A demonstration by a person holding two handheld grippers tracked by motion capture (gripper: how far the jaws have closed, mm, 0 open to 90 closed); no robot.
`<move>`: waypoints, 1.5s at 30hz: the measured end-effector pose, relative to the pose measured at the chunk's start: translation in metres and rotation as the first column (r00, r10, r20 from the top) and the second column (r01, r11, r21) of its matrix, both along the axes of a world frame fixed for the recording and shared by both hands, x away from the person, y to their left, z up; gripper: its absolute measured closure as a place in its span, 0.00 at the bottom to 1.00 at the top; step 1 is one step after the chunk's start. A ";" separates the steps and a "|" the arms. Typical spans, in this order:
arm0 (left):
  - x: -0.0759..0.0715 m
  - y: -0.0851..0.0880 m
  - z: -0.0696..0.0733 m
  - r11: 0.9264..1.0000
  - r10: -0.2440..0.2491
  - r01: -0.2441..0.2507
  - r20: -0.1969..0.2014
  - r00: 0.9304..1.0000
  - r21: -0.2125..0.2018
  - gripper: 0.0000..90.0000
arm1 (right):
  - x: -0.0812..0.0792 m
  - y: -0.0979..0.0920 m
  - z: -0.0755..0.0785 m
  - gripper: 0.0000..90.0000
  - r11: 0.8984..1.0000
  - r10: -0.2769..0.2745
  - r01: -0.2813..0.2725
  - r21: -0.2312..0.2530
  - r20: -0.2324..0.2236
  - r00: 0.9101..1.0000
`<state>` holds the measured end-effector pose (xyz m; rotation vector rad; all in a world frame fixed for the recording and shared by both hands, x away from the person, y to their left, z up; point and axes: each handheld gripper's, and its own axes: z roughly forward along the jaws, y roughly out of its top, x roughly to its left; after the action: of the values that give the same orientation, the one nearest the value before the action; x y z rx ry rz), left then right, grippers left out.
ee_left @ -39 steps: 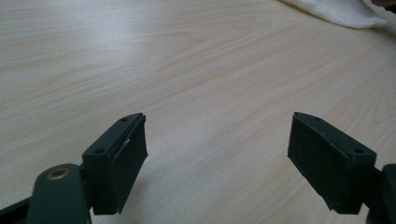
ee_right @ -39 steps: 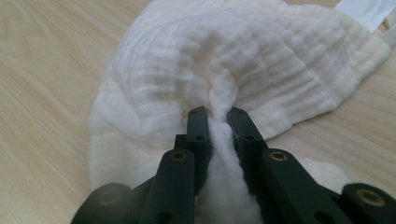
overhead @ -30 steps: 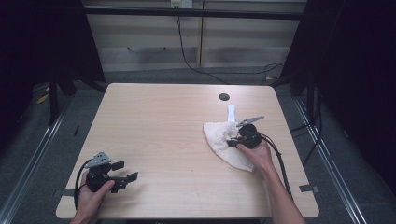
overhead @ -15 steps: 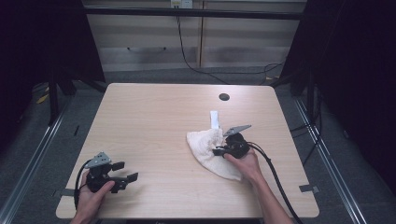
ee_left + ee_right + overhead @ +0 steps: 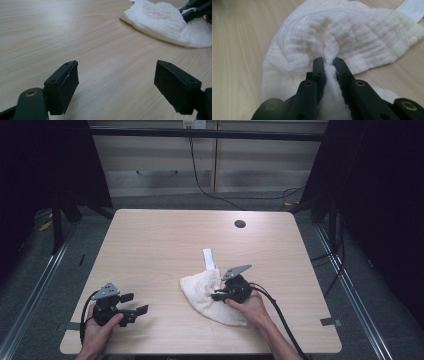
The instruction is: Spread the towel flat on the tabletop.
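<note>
A white waffle-weave cloth (image 5: 207, 292) lies bunched on the wooden table (image 5: 165, 245), right of centre near the front. My right gripper (image 5: 215, 296) is shut on a pinched fold of the cloth (image 5: 329, 50), which bulges up between the jaws. A white label strip (image 5: 208, 258) sticks out from the cloth's far edge. My left gripper (image 5: 137, 311) rests low at the table's front left, open, with bare wood between its jaws (image 5: 116, 82). From there the cloth (image 5: 162, 22) lies ahead to the right.
A round dark cable hole (image 5: 240, 224) sits near the table's far edge. Black cables trail from both grippers off the front edge. Dark floor and metal rails surround the table on both sides.
My right gripper has dragged the cloth leftward and toward the front across the table. The left gripper has stayed where it was.
</note>
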<state>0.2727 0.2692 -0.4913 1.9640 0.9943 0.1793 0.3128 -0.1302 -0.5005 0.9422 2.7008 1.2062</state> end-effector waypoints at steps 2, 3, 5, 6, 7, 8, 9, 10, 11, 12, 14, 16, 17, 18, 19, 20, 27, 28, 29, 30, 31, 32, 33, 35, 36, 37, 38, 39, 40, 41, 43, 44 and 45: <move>0.001 0.000 0.000 1.000 0.004 -0.004 -0.003 1.000 -0.002 0.21 | -0.005 0.009 -0.001 0.89 1.000 0.026 -0.026 0.011 0.003 1.000; 0.001 0.000 0.000 1.000 0.004 -0.004 -0.003 1.000 -0.002 0.21 | -0.005 0.009 -0.001 0.89 1.000 0.026 -0.026 0.011 0.003 1.000; 0.001 0.000 0.000 1.000 0.003 -0.003 -0.001 1.000 -0.001 0.21 | -0.008 0.017 -0.001 0.88 0.999 0.044 -0.044 0.018 -0.004 0.999; 0.001 0.000 0.000 1.000 0.002 -0.002 0.001 1.000 -0.001 0.21 | -0.009 0.022 -0.001 0.83 0.998 0.058 -0.058 0.016 0.006 0.998; 0.000 0.000 0.000 1.000 -0.002 0.002 0.001 1.000 -0.003 0.21 | -0.010 0.024 0.000 0.79 0.998 0.066 -0.066 0.010 0.007 0.998; 0.000 0.001 0.000 1.000 -0.001 0.001 -0.001 1.000 -0.002 0.21 | -0.010 0.026 0.002 0.74 0.998 0.066 -0.066 0.002 0.012 0.998; 0.000 0.001 0.000 1.000 0.001 -0.001 -0.001 1.000 -0.003 0.21 | -0.010 0.026 0.003 0.72 0.997 0.071 -0.071 -0.002 0.014 0.997; 0.000 0.001 0.000 1.000 0.002 -0.002 0.001 1.000 -0.006 0.21 | -0.010 0.026 0.005 0.69 0.997 0.075 -0.075 0.006 0.021 0.997; 0.000 0.001 0.000 1.000 0.002 -0.002 0.002 1.000 -0.004 0.21 | -0.012 0.024 0.009 0.66 0.997 0.070 -0.070 0.016 0.019 0.997; 0.000 0.001 0.000 1.000 0.002 -0.002 0.002 1.000 -0.004 0.21 | -0.012 0.024 0.009 0.66 0.997 0.070 -0.070 0.016 0.019 0.997; 0.001 0.002 0.000 1.000 0.004 -0.004 -0.001 1.000 -0.002 0.21 | -0.013 0.019 0.017 0.60 0.998 0.057 -0.058 0.027 0.037 0.998; 0.001 0.002 0.000 1.000 0.005 -0.005 -0.001 1.000 -0.003 0.21 | -0.014 0.004 0.034 0.54 0.996 0.011 -0.016 0.082 0.063 0.998; 0.000 0.002 0.000 1.000 0.006 -0.006 0.000 1.000 -0.003 0.21 | -0.014 0.004 0.034 0.54 0.996 0.011 -0.016 0.082 0.063 0.998; 0.000 0.002 0.000 1.000 0.004 -0.004 0.001 1.000 -0.004 0.21 | -0.013 -0.012 0.046 0.54 0.991 -0.044 0.035 0.128 0.069 0.997; 0.000 0.002 0.000 1.000 0.005 -0.005 0.000 1.000 -0.003 0.21 | -0.012 -0.019 0.050 0.53 0.988 -0.065 0.054 0.145 0.074 0.995; 0.000 0.002 0.000 1.000 0.005 -0.005 -0.001 1.000 -0.003 0.21 | -0.012 -0.027 0.055 0.52 0.986 -0.085 0.071 0.153 0.085 0.993; 0.001 0.001 0.000 1.000 0.004 -0.004 -0.003 1.000 -0.002 0.21 | -0.010 -0.067 0.057 0.65 0.981 -0.165 0.156 0.116 0.071 0.984; 0.001 0.001 0.000 1.000 0.004 -0.004 -0.002 1.000 0.000 0.21 | -0.009 -0.071 0.054 0.67 0.981 -0.172 0.165 0.104 0.064 0.983; 0.001 0.001 0.000 1.000 0.004 -0.004 -0.003 1.000 0.002 0.21 | -0.006 -0.080 0.041 0.72 0.980 -0.190 0.186 0.077 0.042 0.981; 0.001 0.001 0.000 1.000 0.004 -0.004 -0.003 1.000 0.002 0.21 | -0.005 -0.082 0.036 0.72 0.979 -0.197 0.194 0.066 0.037 0.980; 0.000 0.001 0.000 1.000 0.004 -0.004 -0.001 1.000 -0.001 0.21 | -0.004 -0.084 0.030 0.74 0.977 -0.209 0.207 0.056 0.028 0.978; 0.001 0.001 0.000 1.000 0.003 -0.003 -0.003 1.000 -0.001 0.21 | -0.004 -0.085 0.025 0.74 0.977 -0.209 0.208 0.046 0.024 0.978; 0.001 0.001 0.000 1.000 0.003 -0.003 -0.003 1.000 -0.001 0.21 | -0.004 -0.085 0.025 0.74 0.977 -0.209 0.208 0.046 0.024 0.978; 0.001 0.001 -0.001 1.000 0.006 -0.006 -0.005 1.000 0.003 0.21 | -0.005 -0.085 0.014 0.72 0.975 -0.219 0.218 0.037 0.008 0.976; 0.001 0.001 -0.001 1.000 0.006 -0.006 -0.005 1.000 0.003 0.21 | -0.005 -0.085 0.014 0.72 0.975 -0.219 0.218 0.037 0.008 0.976; 0.001 0.001 0.000 1.000 0.006 -0.006 -0.004 1.000 0.003 0.21 | -0.005 -0.083 0.010 0.71 0.977 -0.206 0.205 0.053 0.010 0.978; 0.001 0.001 0.000 1.000 0.004 -0.004 -0.004 1.000 0.003 0.21 | -0.005 -0.083 0.010 0.71 0.977 -0.206 0.205 0.053 0.010 0.978; 0.001 0.001 0.000 1.000 0.004 -0.004 -0.001 1.000 0.003 0.21 | -0.005 -0.082 0.010 0.70 0.977 -0.205 0.204 0.057 0.012 0.979; 0.000 0.001 0.000 1.000 0.003 -0.003 -0.001 1.000 0.002 0.21 | -0.006 -0.080 0.009 0.70 0.978 -0.201 0.200 0.061 0.012 0.980; 0.000 0.001 0.000 1.000 0.004 -0.004 0.000 1.000 0.002 0.21 | -0.005 -0.078 0.009 0.69 0.980 -0.192 0.191 0.062 0.015 0.981; 0.000 0.001 0.000 1.000 0.005 -0.005 0.000 1.000 0.001 0.21 | -0.005 -0.075 0.006 0.68 0.981 -0.188 0.187 0.041 0.016 0.982; 0.000 0.002 0.000 1.000 0.005 -0.005 -0.001 1.000 0.001 0.21 | -0.005 -0.074 0.002 0.68 0.983 -0.182 0.182 0.016 0.014 0.983; 0.000 0.002 0.000 1.000 0.005 -0.005 -0.001 1.000 0.001 0.21 | -0.005 -0.073 0.001 0.68 0.981 -0.196 0.196 -0.004 0.012 0.980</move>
<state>0.2729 0.2708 -0.4913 1.9625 1.0001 0.1818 0.3074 -0.2032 -0.4990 1.1649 2.5278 1.1617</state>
